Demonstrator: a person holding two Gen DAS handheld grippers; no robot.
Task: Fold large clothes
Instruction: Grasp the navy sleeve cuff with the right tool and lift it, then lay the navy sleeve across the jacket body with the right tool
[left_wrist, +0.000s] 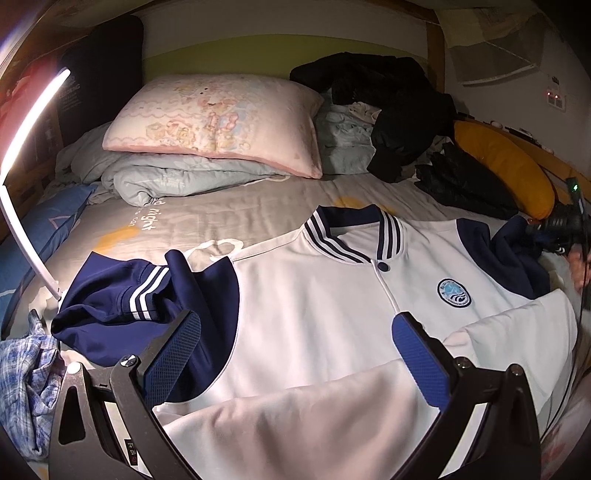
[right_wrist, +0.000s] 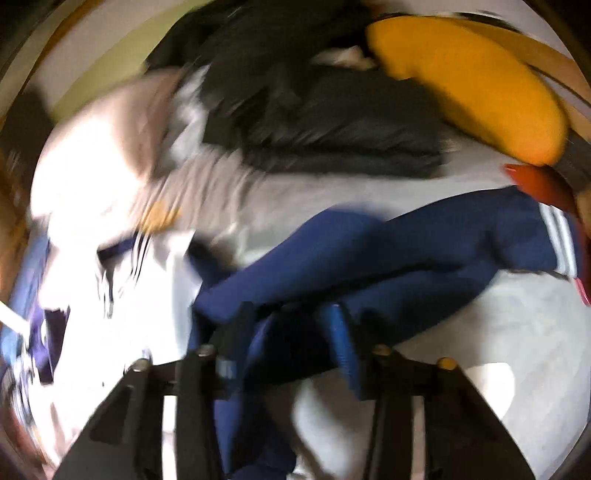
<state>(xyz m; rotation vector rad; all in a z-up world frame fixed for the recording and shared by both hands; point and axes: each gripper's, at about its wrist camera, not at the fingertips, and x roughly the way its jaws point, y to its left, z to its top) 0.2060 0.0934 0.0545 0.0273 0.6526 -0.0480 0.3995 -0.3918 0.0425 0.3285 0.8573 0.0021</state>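
A white jacket (left_wrist: 314, 295) with navy shoulders, a striped collar and a round chest badge lies face up on the bed. Its navy left sleeve (left_wrist: 122, 295) is bunched at the left. My left gripper (left_wrist: 295, 332) hovers over the jacket's lower front, jaws wide open and holding nothing. In the blurred right wrist view, the other navy sleeve (right_wrist: 406, 251) runs across the sheet. My right gripper (right_wrist: 291, 325) has its jaws apart, with loose sleeve cloth lying between them. The right gripper (left_wrist: 561, 229) also shows at the jacket's far right shoulder, held by a hand (left_wrist: 580, 269).
At the head of the bed are a pink pillow (left_wrist: 214, 118) on a pale quilt (left_wrist: 177, 177), a pile of dark clothes (left_wrist: 399, 110) and an orange cushion (left_wrist: 506, 166). A curved lamp bar (left_wrist: 22, 155) arcs at the left. A blue plaid cloth (left_wrist: 26, 376) lies bottom left.
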